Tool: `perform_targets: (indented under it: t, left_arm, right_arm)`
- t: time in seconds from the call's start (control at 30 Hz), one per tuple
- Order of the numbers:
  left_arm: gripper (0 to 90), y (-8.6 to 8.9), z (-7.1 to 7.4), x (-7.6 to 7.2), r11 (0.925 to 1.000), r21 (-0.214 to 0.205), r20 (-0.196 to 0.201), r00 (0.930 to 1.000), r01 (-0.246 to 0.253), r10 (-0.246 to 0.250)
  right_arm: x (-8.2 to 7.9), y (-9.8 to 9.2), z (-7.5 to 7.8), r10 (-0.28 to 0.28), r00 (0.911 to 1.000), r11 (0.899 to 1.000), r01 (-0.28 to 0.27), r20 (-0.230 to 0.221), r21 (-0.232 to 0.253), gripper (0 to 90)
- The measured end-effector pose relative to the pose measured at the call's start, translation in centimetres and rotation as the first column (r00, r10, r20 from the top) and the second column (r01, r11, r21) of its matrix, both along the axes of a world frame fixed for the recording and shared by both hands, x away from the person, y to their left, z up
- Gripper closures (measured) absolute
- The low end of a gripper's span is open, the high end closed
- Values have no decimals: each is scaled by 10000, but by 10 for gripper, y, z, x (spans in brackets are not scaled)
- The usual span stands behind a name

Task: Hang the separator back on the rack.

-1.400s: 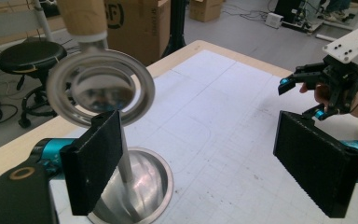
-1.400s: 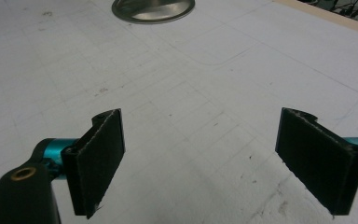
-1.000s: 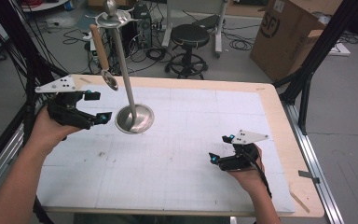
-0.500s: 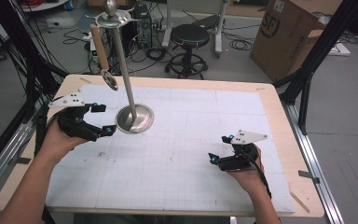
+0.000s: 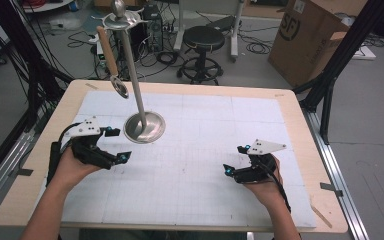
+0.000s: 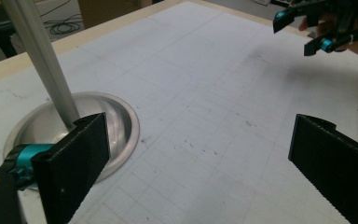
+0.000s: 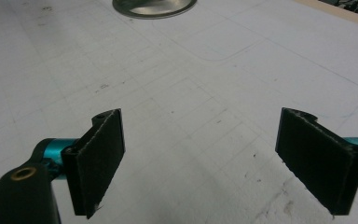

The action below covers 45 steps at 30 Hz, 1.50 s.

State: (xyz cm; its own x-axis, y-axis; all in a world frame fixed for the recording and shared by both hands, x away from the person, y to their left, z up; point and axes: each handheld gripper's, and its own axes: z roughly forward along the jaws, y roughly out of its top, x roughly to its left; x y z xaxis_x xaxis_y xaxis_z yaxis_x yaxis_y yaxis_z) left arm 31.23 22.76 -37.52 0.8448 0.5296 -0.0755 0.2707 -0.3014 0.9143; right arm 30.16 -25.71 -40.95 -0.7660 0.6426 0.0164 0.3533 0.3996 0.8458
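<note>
A metal stand with a round base (image 5: 144, 127) and a tall pole (image 5: 132, 80) rises at the table's left middle. A spoon-like utensil with a wooden handle (image 5: 111, 59) hangs from its top hook. My left gripper (image 5: 116, 145) is open, low over the mat just left of and in front of the base; in the left gripper view (image 6: 200, 163) the base (image 6: 42, 126) and pole (image 6: 42, 60) stand behind its left jaw. My right gripper (image 5: 235, 160) is open near the front right, nothing between its jaws (image 7: 200, 158). The base's rim (image 7: 154, 7) lies far ahead of it.
A white gridded mat (image 5: 205, 130) covers the wooden table (image 5: 300, 120). Beyond the far edge stand a black stool (image 5: 203, 42), a cardboard box (image 5: 312, 37) and cables on the floor. A black frame post (image 5: 340, 60) rises at the right. The other gripper (image 6: 324, 23) appears far off.
My left gripper has moved toward the front of the table and down, away from the hanging utensil, staying open. The right gripper has not moved.
</note>
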Motion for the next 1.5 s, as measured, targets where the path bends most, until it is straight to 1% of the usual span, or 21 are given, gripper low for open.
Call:
perform_targets:
  t: [0.03, 0.07, 0.1, 0.13, 0.2, 0.27, 0.4, 0.57, 0.63, 0.7, 0.77, 0.83, 0.87, 0.97, 1.13, 1.23, 1.33, 1.5]
  left_arm:
    - [59, 0, -4, -1, 10000, -51, -26, 10000, 15, -15]
    - [59, -1, -7, 0, 9998, 174, -205, 9998, 11, -8]
    - [57, -2, -9, -1, 9992, 397, -267, 9996, -34, 44]
    - [33, -2, -10, -2, 9993, 358, -225, 9997, -108, 116]
    - [19, -2, -12, -3, 9999, 158, -267, 9996, -35, 39]
    - [19, -3, -13, -3, 9999, 150, -217, 9998, -31, 34]
    - [19, -3, -14, -2, 9999, 146, -243, 9997, -16, 19]
    - [18, -4, -18, 1, 9997, 230, -355, 9994, -7, 15]
    - [18, -5, -21, 2, 9992, 388, -474, 9989, 24, -5]
    - [18, -8, -24, 3, 9978, 652, -576, 9983, 120, -82]
    - [18, -10, -27, 5, 9963, 822, -649, 9977, 265, -212]
    - [17, -12, -30, 6, 9958, 863, -741, 9969, 316, -252]
    - [17, -12, -30, 7, 9955, 885, -726, 9970, 342, -278]
    - [17, -11, -29, 7, 9970, 718, -668, 9975, 289, -241]
    - [17, -6, -27, 7, 9994, 350, -597, 9982, 11, 10]
    - [18, -5, -28, 6, 9994, 337, -586, 9983, -39, 59]
    - [17, -5, -29, 6, 9990, 441, -583, 9983, 4, 22]
    - [17, -5, -30, 7, 9991, 426, -618, 9981, -17, 44]
  right_arm:
    - [0, 0, 0, 16, 10000, 10000, -16, 27, -4, 143]
    - [0, 0, 0, 14, 10000, 10000, -14, 33, 11, 143]
    - [0, -1, 0, 24, 10000, 10000, -24, 28, 2, 143]
    - [0, 0, 0, 26, 10000, 10000, -26, 29, -6, 143]
    - [0, 0, 0, 49, 10000, 10000, -48, 30, -25, 143]
    - [0, 0, 0, 41, 10000, 10000, -41, 56, -14, 143]
    - [1, -1, 0, 13, 10000, 10000, -13, -1, 33, 143]
    - [2, -1, -1, 58, 10000, 10000, -58, -15, -2, 143]
    - [2, 0, -2, 82, 10000, 10000, -82, -42, -10, 143]
    - [2, 2, -2, 145, 9998, 9999, -146, -99, -56, 143]
    - [2, 3, -3, 186, 9998, 9998, -187, -61, -70, 143]
    - [1, 3, -3, 235, 9997, 9997, -235, -65, -39, 143]
    - [1, 3, -3, 239, 9997, 9997, -239, -74, -18, 143]
    - [1, 1, -3, 177, 9998, 9998, -178, -119, -6, 143]
    - [1, 1, -2, 158, 9999, 9998, -159, -65, -88, 143]
    - [0, 2, -2, 191, 9998, 9997, -191, -57, -120, 143]
    - [1, 2, -3, 166, 9998, 9998, -166, -54, -140, 143]
    - [1, 2, -3, 181, 9998, 9997, -183, -104, -164, 143]
